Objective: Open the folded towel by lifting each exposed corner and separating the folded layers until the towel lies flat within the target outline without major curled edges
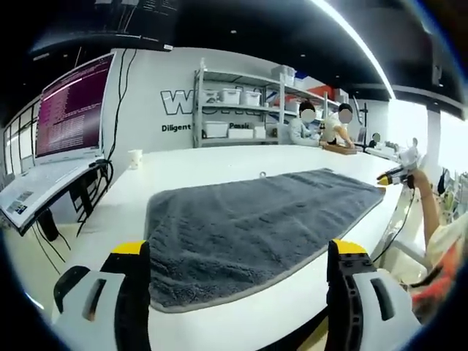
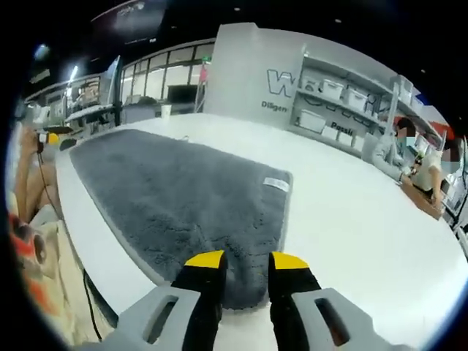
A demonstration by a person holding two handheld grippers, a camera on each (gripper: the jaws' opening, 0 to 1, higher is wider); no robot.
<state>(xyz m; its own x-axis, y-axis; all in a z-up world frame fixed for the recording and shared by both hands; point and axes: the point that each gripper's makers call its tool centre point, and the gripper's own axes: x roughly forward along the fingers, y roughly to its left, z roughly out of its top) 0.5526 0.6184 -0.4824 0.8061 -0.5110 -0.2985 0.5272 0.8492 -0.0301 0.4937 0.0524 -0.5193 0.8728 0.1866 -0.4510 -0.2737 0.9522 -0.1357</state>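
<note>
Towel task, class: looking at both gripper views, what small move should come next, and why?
Probably close the right gripper on the grey towel edge and lift it. Its yellow-tipped fingers stand narrowly apart over the near hem, where the cloth ripples. The left gripper is wide open, short of the towel's other end. The towel already lies mostly spread on the white table.

Left tongs spread wide near desk edge; right tongs narrowed, small gap between tips.
</note>
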